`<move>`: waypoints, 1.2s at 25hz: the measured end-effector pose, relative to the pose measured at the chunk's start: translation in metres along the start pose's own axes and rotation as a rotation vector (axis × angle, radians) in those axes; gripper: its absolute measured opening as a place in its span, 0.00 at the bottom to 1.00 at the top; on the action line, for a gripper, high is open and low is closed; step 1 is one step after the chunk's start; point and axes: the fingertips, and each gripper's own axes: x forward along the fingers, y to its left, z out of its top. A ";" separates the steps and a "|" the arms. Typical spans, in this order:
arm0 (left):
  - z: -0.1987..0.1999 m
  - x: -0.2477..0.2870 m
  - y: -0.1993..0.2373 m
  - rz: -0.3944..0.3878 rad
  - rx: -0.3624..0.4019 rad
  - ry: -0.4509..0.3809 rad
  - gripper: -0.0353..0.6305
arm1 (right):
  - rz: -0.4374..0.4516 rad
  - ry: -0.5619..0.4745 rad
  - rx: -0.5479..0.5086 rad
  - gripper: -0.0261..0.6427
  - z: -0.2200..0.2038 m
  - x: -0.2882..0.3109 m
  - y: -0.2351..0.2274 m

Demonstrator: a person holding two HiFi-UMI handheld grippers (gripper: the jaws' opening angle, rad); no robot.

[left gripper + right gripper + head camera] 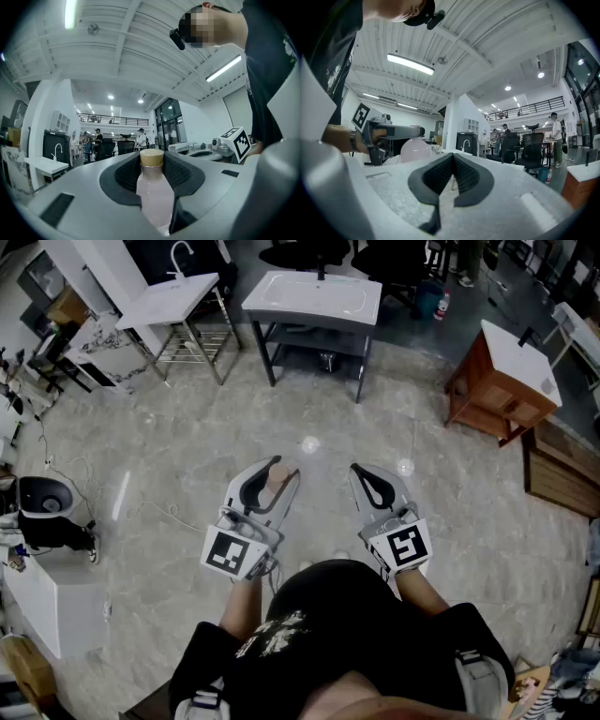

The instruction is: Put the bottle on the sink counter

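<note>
A pink bottle point(273, 486) with a tan cap point(152, 158) stands upright between the black pads of my left gripper point(285, 468), which is shut on it and held level over the floor. In the left gripper view the bottle's body point(155, 199) fills the gap between the jaws. My right gripper point(360, 471) is beside it at the same height, with its pads meeting at the tip point(452, 158) and nothing between them. A grey-framed sink counter point(281, 307) with a white basin stands across the floor ahead. From the right gripper view the bottle point(414, 149) shows at the left.
A second white sink stand point(173, 298) is at the back left and a wooden cabinet with a white top point(502, 381) at the right. A white unit with a dark device point(42, 507) and floor cables lies to my left. Distant people and office chairs point(532, 150) stand beyond.
</note>
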 end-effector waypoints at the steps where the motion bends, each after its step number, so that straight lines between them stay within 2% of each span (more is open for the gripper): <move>1: -0.001 0.001 -0.002 -0.002 -0.001 0.005 0.28 | -0.001 0.001 0.000 0.03 0.000 -0.001 -0.001; 5: -0.001 0.006 -0.007 -0.011 0.003 -0.005 0.28 | 0.009 -0.004 -0.006 0.03 0.002 -0.002 -0.005; 9: -0.002 0.011 -0.010 -0.006 0.008 -0.010 0.28 | 0.040 -0.057 0.011 0.03 0.008 -0.007 -0.005; 12: 0.000 0.018 -0.016 -0.002 -0.020 0.008 0.28 | 0.038 -0.092 0.043 0.03 0.010 -0.011 -0.015; 18: -0.001 0.031 -0.033 0.031 -0.052 0.029 0.28 | 0.066 -0.094 0.030 0.03 -0.003 -0.023 -0.030; 20: -0.003 0.032 -0.039 0.036 -0.042 0.015 0.28 | 0.077 -0.094 0.034 0.03 -0.009 -0.028 -0.033; 23: 0.003 0.034 -0.046 0.031 0.012 -0.062 0.28 | 0.090 -0.099 0.045 0.03 -0.015 -0.035 -0.038; 25: 0.000 0.037 -0.049 0.045 -0.003 -0.033 0.28 | 0.099 -0.104 0.047 0.03 -0.015 -0.038 -0.040; 28: 0.003 0.045 -0.053 0.034 0.011 -0.062 0.28 | 0.112 -0.106 0.034 0.03 -0.017 -0.039 -0.043; 30: -0.001 0.052 -0.053 0.037 0.018 -0.047 0.28 | 0.114 -0.101 0.039 0.03 -0.021 -0.039 -0.050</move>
